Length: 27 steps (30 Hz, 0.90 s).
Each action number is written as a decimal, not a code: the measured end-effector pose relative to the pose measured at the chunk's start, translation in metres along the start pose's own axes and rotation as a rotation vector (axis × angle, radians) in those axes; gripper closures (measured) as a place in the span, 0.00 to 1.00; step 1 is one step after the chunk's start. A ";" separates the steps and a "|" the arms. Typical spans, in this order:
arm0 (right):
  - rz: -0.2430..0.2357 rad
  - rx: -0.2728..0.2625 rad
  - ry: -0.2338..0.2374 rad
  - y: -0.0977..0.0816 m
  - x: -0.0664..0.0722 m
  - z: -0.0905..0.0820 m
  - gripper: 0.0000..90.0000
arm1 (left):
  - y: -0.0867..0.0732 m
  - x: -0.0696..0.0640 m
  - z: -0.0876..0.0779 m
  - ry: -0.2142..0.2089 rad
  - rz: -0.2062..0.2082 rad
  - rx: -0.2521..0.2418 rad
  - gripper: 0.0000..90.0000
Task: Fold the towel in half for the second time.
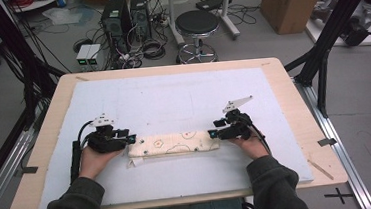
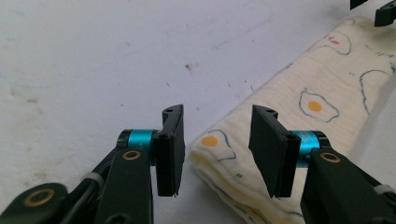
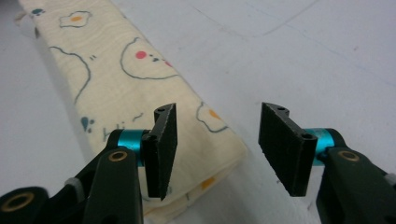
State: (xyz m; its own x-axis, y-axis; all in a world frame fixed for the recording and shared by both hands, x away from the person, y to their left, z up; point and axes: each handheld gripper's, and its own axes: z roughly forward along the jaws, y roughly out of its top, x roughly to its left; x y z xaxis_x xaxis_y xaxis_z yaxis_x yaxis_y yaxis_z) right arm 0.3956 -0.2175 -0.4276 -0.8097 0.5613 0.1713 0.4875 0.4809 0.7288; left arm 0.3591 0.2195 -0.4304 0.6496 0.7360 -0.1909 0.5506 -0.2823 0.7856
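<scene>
The folded cloth [image 1: 173, 144] lies as a long strip across the near middle of the tabletop [image 1: 293, 101], with the left gripper [image 1: 132, 138] and right gripper [image 1: 212, 134] at its 2 ends, fingers half open and gripping nothing, seemingly placed for a next fold

Folded cloth [image 1: 174, 143] on white-matted table [image 1: 293, 96]

The cloth [image 1: 174, 143] is cream, printed with fried eggs and outlined blobs. Folded into a long narrow strip, it lies flat across the white mat's [image 1: 183, 97] near middle.
</scene>
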 end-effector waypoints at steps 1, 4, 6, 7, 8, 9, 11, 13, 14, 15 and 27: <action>0.016 0.006 0.003 -0.001 -0.002 0.001 0.54 | -0.001 0.001 0.002 0.000 -0.002 0.016 0.61; 0.054 0.027 0.013 -0.003 -0.009 0.005 0.58 | -0.003 0.003 0.007 -0.003 -0.016 0.052 0.62; 0.073 0.040 0.033 -0.004 -0.012 0.007 0.62 | -0.003 0.004 0.009 -0.022 -0.018 0.078 0.64; 0.073 0.046 0.042 -0.004 -0.012 0.009 0.65 | -0.004 0.004 0.010 -0.037 -0.020 0.085 0.66; 0.070 0.051 0.056 -0.005 -0.012 0.010 0.67 | -0.005 0.003 0.010 -0.046 -0.019 0.093 0.70; 0.069 0.052 0.053 -0.004 -0.012 0.011 0.70 | -0.004 0.003 0.010 -0.043 -0.012 0.092 0.72; 0.065 0.060 0.066 -0.004 -0.010 0.011 0.77 | -0.004 0.002 0.010 -0.049 -0.005 0.088 0.79; 0.058 0.066 0.074 -0.004 -0.009 0.011 0.84 | -0.004 0.001 0.010 -0.048 0.010 0.094 0.85; 0.057 0.068 0.082 -0.004 -0.008 0.012 0.85 | -0.004 0.000 0.009 -0.046 0.009 0.092 0.87; 0.052 0.070 0.081 -0.004 -0.008 0.011 0.87 | -0.004 0.000 0.009 -0.044 0.015 0.093 0.88; 0.040 0.064 0.078 0.004 -0.008 0.005 0.89 | 0.005 0.000 0.008 0.005 0.023 0.061 0.91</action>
State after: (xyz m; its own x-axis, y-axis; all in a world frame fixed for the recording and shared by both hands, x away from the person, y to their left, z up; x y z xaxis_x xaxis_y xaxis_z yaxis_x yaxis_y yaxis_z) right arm 0.4062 -0.2168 -0.4290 -0.8107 0.5282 0.2524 0.5380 0.5022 0.6770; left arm 0.3655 0.2134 -0.4313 0.6599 0.7318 -0.1704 0.5667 -0.3359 0.7523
